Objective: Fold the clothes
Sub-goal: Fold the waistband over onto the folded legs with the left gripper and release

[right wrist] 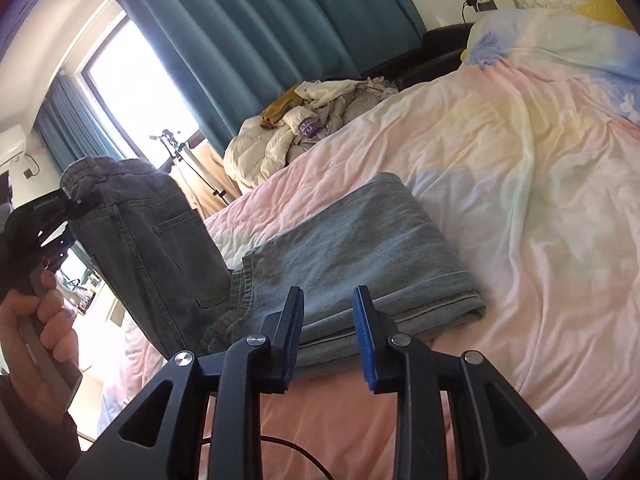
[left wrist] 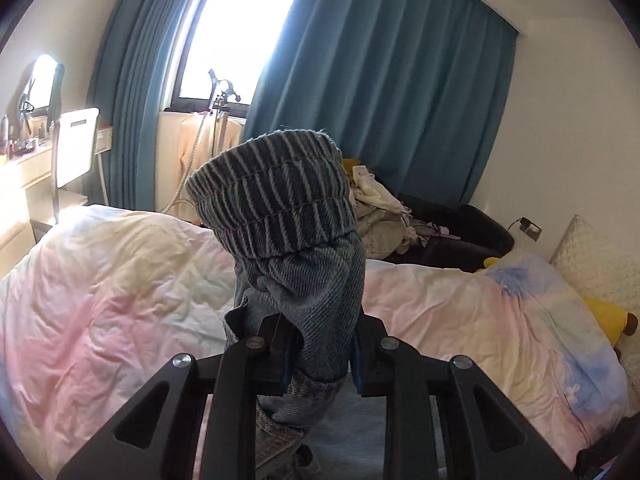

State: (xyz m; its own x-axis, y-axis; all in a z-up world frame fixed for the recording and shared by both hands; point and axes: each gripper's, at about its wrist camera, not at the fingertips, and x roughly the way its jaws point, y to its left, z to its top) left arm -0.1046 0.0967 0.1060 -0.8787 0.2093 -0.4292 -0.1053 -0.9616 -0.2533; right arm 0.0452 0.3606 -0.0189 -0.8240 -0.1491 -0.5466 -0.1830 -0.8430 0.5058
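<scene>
Jeans (right wrist: 348,248) lying half-folded on bed (right wrist: 520,160), waistband end lifting at frame left, pinched in left tongs (left wrist: 320,344). Right tongs (right wrist: 328,336) hovering narrowly parted, gripping nothing. Next: laying lifted end over legs.

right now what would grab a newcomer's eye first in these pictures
The grey jeans: half lie folded on the pastel bed cover, while the left claw pinches the waistband end up in the air. Behind, teal curtains flank a glaring window, and the right claw hangs open over the jeans' near edge.
</scene>
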